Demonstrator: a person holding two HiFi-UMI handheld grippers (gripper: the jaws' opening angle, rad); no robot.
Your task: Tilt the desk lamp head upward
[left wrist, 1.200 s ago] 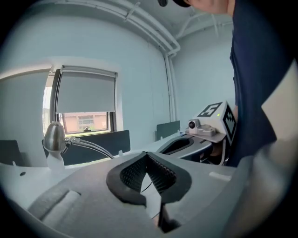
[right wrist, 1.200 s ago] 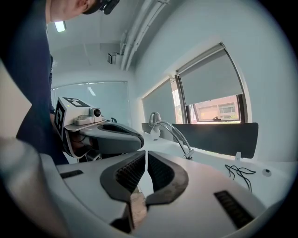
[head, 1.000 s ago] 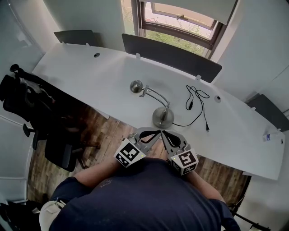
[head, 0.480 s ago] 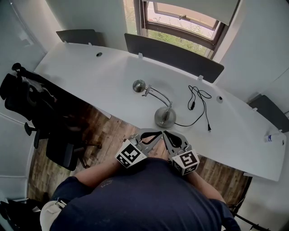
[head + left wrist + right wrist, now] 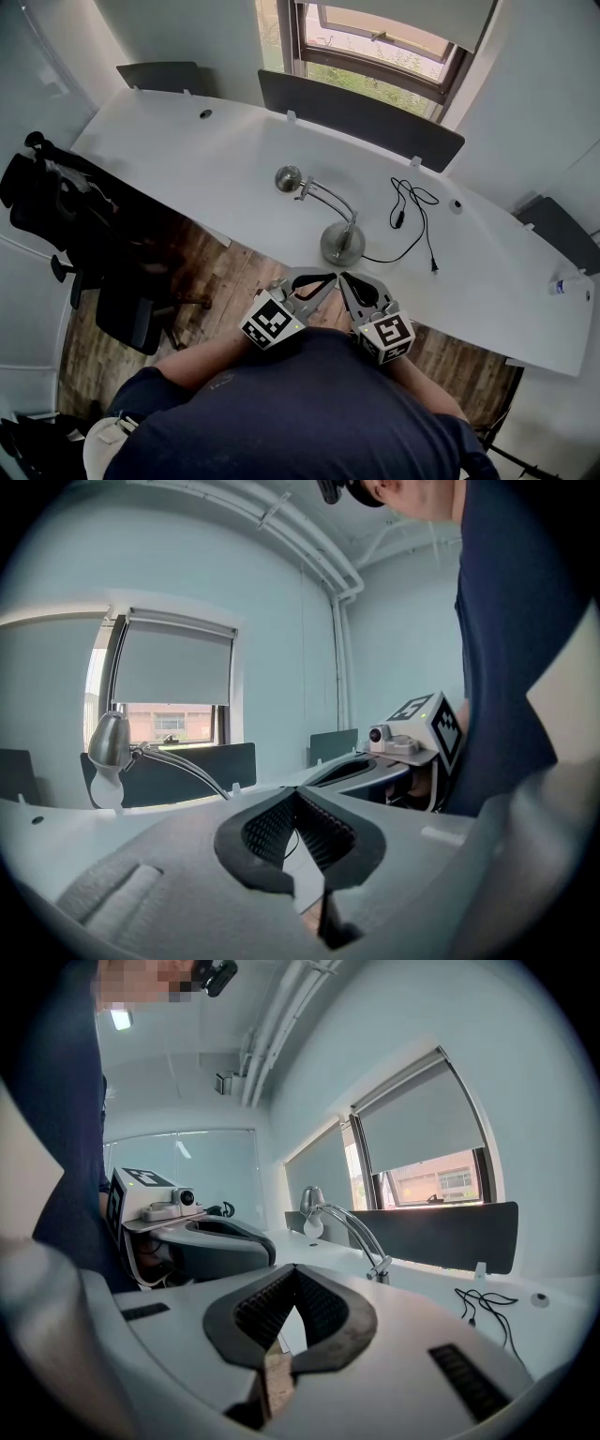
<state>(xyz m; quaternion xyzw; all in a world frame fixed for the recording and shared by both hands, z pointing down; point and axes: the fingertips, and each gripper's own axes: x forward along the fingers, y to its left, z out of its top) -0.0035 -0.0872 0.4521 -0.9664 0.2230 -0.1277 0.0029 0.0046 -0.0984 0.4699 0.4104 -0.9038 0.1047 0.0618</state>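
Lamp (image 5: 323, 212) one, cable (image 5: 410, 217) one, desk (image 5: 225, 178) one, grippers two

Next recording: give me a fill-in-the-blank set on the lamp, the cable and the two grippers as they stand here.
1. The left gripper and the right gripper both have jaws that are ____, with nothing between them.
2. In the head view, the lamp head lies to the ____ of the lamp base.
3. The black cable lies on the white desk to the ____ of that base.
Missing words: shut; left; right.
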